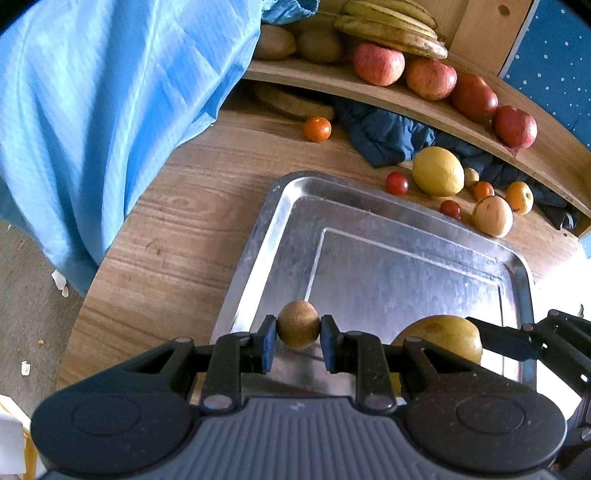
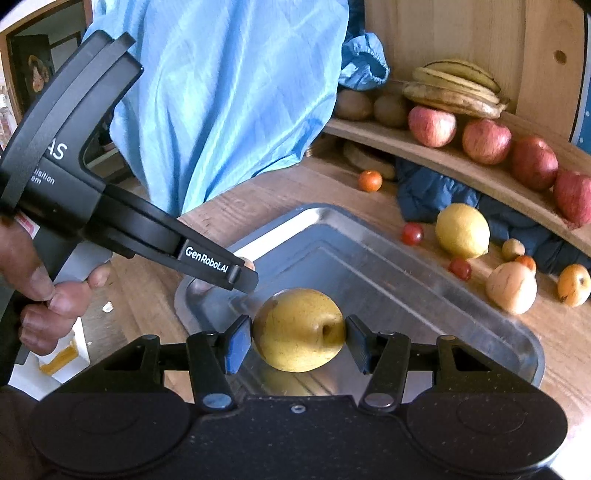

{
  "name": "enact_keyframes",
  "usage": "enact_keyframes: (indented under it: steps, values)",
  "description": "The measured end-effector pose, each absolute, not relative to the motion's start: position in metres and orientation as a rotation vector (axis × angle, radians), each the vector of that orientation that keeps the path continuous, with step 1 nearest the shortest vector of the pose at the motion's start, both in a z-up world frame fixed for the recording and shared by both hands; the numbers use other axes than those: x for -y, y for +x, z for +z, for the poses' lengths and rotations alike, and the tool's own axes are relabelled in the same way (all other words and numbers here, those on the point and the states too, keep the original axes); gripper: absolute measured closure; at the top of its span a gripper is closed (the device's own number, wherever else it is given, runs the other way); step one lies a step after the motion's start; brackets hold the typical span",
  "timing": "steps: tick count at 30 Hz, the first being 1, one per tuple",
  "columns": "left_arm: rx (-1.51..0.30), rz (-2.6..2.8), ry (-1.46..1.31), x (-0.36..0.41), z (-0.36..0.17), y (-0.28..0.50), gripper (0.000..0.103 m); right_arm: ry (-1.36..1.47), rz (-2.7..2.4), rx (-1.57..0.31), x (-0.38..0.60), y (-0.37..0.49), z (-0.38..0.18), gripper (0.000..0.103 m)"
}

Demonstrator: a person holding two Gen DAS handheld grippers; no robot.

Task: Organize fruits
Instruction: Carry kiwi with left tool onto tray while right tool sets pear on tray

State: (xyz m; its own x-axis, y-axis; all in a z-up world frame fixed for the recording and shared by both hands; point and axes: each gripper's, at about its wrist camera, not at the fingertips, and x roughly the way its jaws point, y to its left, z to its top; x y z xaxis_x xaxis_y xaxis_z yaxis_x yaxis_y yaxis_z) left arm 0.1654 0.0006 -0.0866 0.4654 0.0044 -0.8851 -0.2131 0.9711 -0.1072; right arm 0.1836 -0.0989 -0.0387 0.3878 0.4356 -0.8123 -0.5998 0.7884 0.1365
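My left gripper (image 1: 298,341) is shut on a small round brown fruit (image 1: 297,323), held over the near left corner of the empty metal tray (image 1: 406,258). My right gripper (image 2: 298,338) is shut on a large yellow pear (image 2: 298,328), also above the tray (image 2: 369,266). The pear (image 1: 443,336) shows at the lower right of the left wrist view. In the right wrist view the left gripper's black body (image 2: 218,258) reaches in from the left, its tips hidden behind the pear.
Beyond the tray on the wooden table lie a lemon (image 1: 437,170), cherry tomatoes (image 1: 397,183), a pale round fruit (image 1: 492,216) and small orange fruits (image 1: 317,129). A curved shelf (image 1: 369,88) holds apples (image 1: 378,63), kiwis and bananas (image 1: 391,27). A person's blue garment (image 1: 110,110) stands at left.
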Motion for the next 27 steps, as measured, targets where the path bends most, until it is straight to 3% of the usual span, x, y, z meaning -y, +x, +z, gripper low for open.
enact_keyframes:
  steps: [27]
  values:
    - [-1.114, 0.156, -0.165, 0.024, -0.091, 0.148, 0.073, -0.13, 0.657, -1.034, 0.135, 0.168, -0.046, 0.044]
